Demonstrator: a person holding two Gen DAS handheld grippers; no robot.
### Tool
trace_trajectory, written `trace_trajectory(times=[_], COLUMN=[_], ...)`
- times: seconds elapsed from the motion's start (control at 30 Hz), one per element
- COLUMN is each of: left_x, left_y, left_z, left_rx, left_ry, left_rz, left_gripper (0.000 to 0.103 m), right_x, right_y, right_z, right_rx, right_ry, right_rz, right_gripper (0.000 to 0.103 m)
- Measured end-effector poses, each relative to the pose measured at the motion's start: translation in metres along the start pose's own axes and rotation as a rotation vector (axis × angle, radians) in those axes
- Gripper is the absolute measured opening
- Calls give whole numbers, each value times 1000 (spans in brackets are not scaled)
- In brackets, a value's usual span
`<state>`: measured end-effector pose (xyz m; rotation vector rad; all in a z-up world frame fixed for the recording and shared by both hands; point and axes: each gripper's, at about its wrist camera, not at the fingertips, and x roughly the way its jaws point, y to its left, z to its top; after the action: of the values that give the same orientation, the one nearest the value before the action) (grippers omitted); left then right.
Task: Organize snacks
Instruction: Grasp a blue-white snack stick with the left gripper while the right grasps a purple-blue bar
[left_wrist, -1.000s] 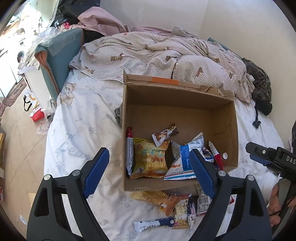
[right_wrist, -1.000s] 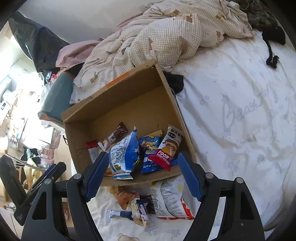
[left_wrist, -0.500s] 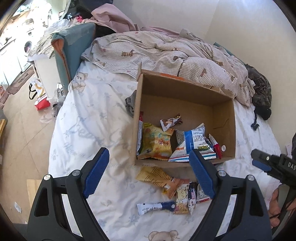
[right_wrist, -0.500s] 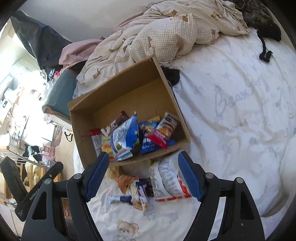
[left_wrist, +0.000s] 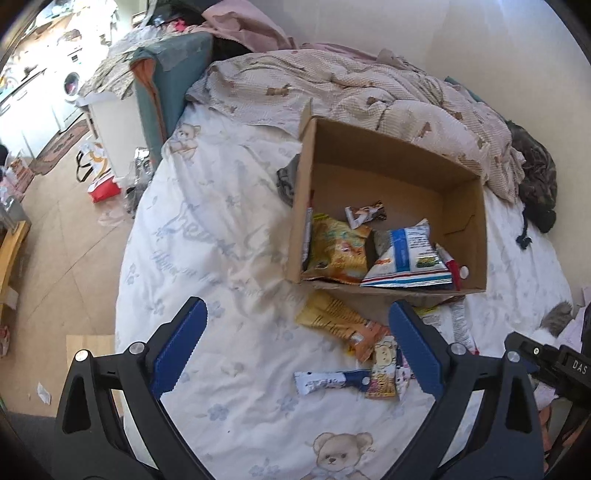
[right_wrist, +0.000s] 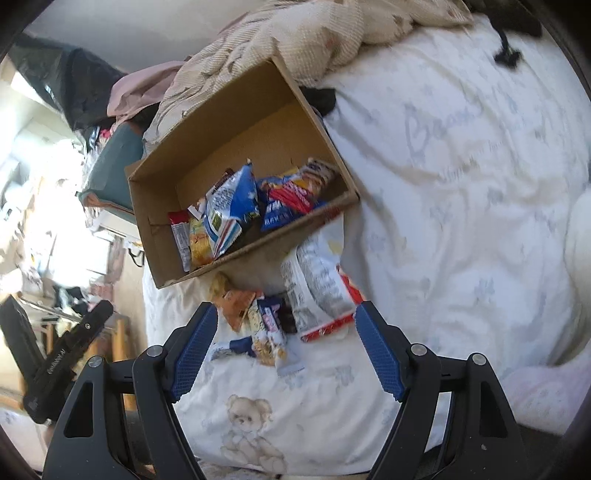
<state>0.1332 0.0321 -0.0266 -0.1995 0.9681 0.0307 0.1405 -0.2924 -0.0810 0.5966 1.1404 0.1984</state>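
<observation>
The bed (left_wrist: 207, 236) with its white bear-print sheet carried a crumpled checked blanket (left_wrist: 362, 92) behind the cardboard box (left_wrist: 476, 229). The box stood open and held several snack packets, among them a yellow bag (left_wrist: 338, 251) and a blue-white bag (left_wrist: 406, 258). In front of the box, loose on the sheet, lay an orange packet (left_wrist: 340, 321), a big white-red bag (right_wrist: 317, 291) and a small blue-white bar (left_wrist: 328, 380). The left claw (left_wrist: 295, 350) and the right claw (right_wrist: 284, 350) were both wide open above these loose snacks, holding nothing.
</observation>
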Motion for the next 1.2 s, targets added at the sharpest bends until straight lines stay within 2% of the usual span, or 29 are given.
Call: trace_trajectory(times=[0.1, 0.2, 0.3, 0.4, 0.47, 0.57, 0.67, 0.7, 0.8, 0.93, 1.0, 1.13, 1.2], left_x=[6, 15, 27, 42, 56, 78, 98, 107, 122, 128, 134, 137, 134], left_y=[15, 31, 43, 39, 25, -8, -41, -55, -75, -90, -96, -99, -98], left_z=[-2, -4, -10, -17, -24, -36, -47, -53, -70, -78, -82, -91, -92], left_rx=[-47, -117, -181, -169, -104, 64, 248, 351, 530, 636, 669, 694, 674], left_ry=[32, 72, 123, 187, 242, 316, 368, 402, 469, 446, 465, 497, 521], left_rz=[20, 16, 13, 8, 3, -21, -63, -71, -62, -63, -88, -115, -116], left_gripper=[97, 97, 97, 97, 97, 92, 81, 81, 75, 69, 51, 34, 20], right_x=[9, 18, 25, 33, 37, 41, 43, 43, 45, 46, 45, 44, 46], right_y=[-16, -29, -28, -24, -21, -22, -25, -27, -36, -49, -51, -45, -44], right_z=[-6, -6, -6, -4, -3, -2, -1, -1, 0, -3, -4, -5, -6], right_rx=[83, 213, 215, 225, 218, 224, 236, 237, 239, 242, 232, 163, 149], right_ry=[21, 50, 57, 73, 76, 80, 88, 92, 108, 145, 159, 163, 176], right_rz=[-9, 43, 9, 10, 3, 4, 12, 8, -17, -51, -65, -90, -97], right_gripper=[82, 82, 82, 82, 82, 82, 82, 82, 82, 82, 82, 82, 82])
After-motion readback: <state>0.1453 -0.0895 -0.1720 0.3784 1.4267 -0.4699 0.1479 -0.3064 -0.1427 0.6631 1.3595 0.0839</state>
